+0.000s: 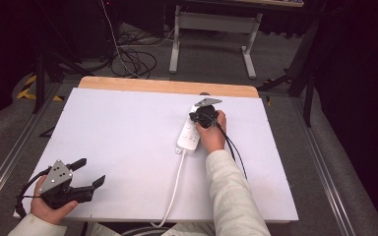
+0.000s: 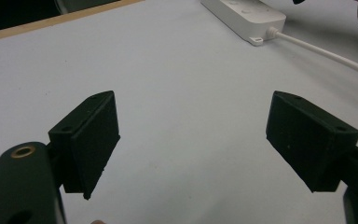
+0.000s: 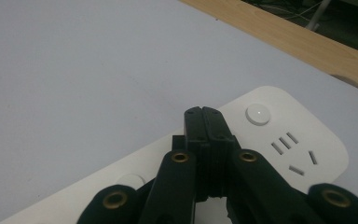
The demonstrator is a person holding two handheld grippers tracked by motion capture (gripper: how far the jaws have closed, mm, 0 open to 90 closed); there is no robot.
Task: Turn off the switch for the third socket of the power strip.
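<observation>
A white power strip (image 1: 189,135) lies on the right half of the white table top (image 1: 128,137), its white cable (image 1: 174,189) running back to the near edge. My right gripper (image 1: 200,117) sits over the strip's far end, jaws shut with nothing between them. In the right gripper view the shut jaws (image 3: 204,122) hover just over the power strip (image 3: 279,140), close to a round button (image 3: 258,114) with a small lit dot. My left gripper (image 1: 89,173) rests at the near left corner, open and empty. In the left gripper view its jaws (image 2: 193,140) stand wide apart above bare table.
The power strip's end (image 2: 247,16) and cable (image 2: 321,51) appear at the top right of the left gripper view. A wooden edge (image 1: 167,86) borders the table's far side. Beyond it stand a desk frame (image 1: 211,34) and loose cables (image 1: 133,59) on the floor.
</observation>
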